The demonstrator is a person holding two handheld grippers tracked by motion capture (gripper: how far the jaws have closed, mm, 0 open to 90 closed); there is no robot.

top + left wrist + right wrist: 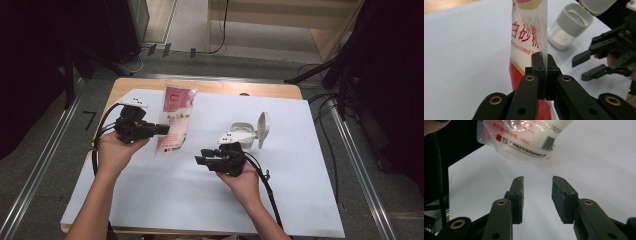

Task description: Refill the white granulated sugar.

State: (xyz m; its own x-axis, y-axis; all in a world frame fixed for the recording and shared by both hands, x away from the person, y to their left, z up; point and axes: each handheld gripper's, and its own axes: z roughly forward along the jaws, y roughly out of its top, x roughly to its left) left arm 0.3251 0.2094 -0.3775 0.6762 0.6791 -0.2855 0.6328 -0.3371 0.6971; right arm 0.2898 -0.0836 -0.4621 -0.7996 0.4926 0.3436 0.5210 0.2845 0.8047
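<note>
White sheet (165,200) covers the wooden table; left hand-held gripper (162,129) pinches sugar bag (175,120), right one (202,156) unclenched.

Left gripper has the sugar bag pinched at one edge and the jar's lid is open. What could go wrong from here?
1. The left gripper clamps only a thin edge of the sugar bag; the film could slip out or tear.
2. The right gripper is open and holds nothing, so the bag hangs unsupported and may swing.
3. The open jar stands close by; a swinging bag could tip it.

Clear plastic bag of white sugar (174,121), red printing: held off the white table sheet, clamped at its edge, hanging.
</note>
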